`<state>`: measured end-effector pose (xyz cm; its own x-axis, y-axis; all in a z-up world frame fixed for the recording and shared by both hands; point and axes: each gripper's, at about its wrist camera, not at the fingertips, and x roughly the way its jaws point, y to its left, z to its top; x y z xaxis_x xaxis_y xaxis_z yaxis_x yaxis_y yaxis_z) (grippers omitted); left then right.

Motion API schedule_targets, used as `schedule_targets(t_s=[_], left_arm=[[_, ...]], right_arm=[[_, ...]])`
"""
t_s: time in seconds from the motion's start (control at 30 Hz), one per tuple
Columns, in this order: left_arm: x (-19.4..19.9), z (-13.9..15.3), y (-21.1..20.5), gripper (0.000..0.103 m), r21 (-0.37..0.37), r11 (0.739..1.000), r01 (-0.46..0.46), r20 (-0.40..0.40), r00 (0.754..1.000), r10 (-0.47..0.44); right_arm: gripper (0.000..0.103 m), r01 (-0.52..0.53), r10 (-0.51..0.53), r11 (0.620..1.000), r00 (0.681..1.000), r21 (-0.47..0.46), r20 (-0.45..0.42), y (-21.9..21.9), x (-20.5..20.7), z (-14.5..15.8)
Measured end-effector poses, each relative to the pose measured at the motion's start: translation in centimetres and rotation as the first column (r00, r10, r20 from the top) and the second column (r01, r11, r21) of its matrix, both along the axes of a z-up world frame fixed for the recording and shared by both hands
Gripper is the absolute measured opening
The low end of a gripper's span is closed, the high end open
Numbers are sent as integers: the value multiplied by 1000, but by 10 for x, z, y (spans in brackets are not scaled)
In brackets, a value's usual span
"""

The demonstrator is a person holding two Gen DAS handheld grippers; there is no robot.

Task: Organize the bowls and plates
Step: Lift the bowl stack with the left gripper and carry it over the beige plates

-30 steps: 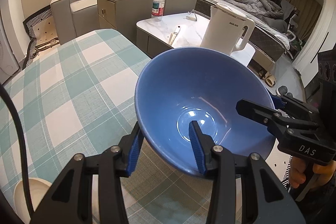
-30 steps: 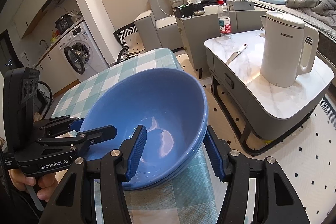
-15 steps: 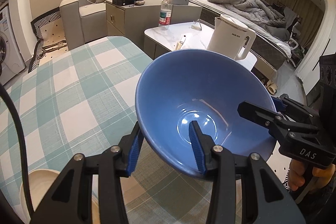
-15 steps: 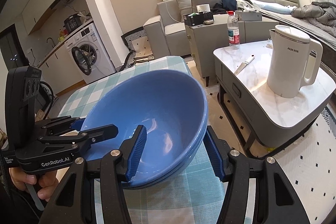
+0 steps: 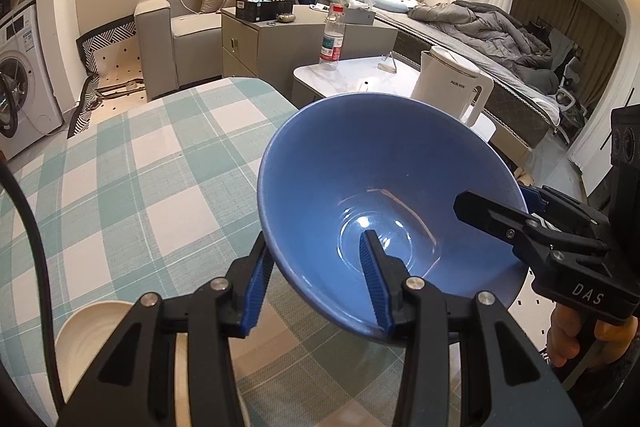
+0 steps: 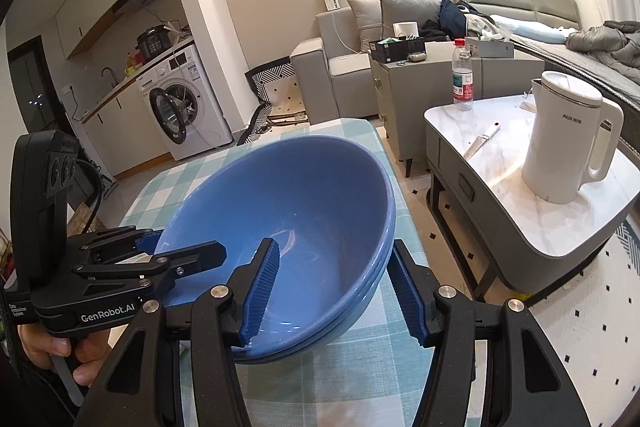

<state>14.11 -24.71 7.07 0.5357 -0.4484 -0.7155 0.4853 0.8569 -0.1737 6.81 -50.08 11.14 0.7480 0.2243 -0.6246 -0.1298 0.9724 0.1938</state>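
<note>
A large blue bowl (image 5: 384, 179) hangs tilted above the checked tablecloth (image 5: 120, 179), held from two sides. My left gripper (image 5: 316, 287) is shut on its near rim, one finger inside and one outside. My right gripper (image 6: 332, 287) is shut on the opposite rim in the same way. In the right wrist view the blue bowl (image 6: 296, 211) shows doubled rim lines, so it may be two nested bowls. A cream bowl (image 5: 96, 339) sits on the table at the lower left of the left wrist view.
A low marble side table (image 6: 512, 155) stands right of the dining table with a white kettle (image 6: 568, 151), a water bottle (image 6: 463, 79) and a knife (image 6: 482, 141). A sofa (image 5: 180, 27), a cabinet and a washing machine (image 6: 180, 111) lie behind.
Both grippers have lifted the blue bowl higher above the table, still gripped on both rims. More of the cream bowl has come into view at the lower left.
</note>
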Motion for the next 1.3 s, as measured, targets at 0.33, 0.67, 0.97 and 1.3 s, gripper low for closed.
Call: schedule_targets(t_s=[0.33,0.67,0.97,1.3], left_arm=[[-15,13,35,43,-23,998,-56,32,998,57],[-30,24,69,43,-35,994,-106,63,992,108],[-42,28,98,43,-52,987,-150,85,984,154],[-58,26,138,43,-72,977,-200,94,974,206]], right_arm=[[58,-54,55,998,998,-21,38,37,-9,12],[58,-107,109,994,993,-34,47,71,-19,20],[58,-144,147,988,987,-60,57,103,-26,27],[58,-195,199,978,978,-74,58,145,-36,26]])
